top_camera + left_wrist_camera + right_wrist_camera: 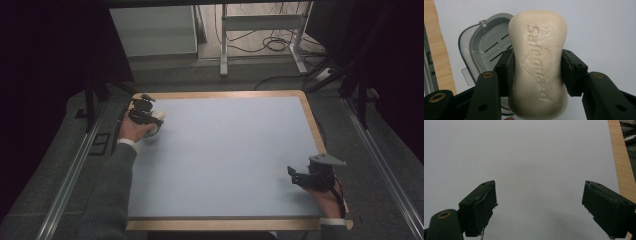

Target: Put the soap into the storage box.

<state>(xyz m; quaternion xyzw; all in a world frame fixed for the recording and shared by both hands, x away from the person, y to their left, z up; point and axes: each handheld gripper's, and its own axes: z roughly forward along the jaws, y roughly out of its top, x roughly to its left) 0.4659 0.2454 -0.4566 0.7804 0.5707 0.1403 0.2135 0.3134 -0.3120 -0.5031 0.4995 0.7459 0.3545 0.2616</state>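
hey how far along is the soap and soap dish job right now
Done: the left gripper is shut on the soap bar, which hangs above the grey soap dish. In hand: the bar is carried at the mat's left edge. Left, probably: placing the bar, likely in the dish. The right gripper rests open with nothing between its jaws.

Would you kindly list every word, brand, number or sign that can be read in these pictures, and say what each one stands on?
"Safeguard": pressed in raised letters, above a shield-shaped emblem, into the face of the cream-coloured bar of soap clamped in the left tool.
The grey plastic soap dish behind it carries no readable text.
The pale blue table mat bears no lettering.
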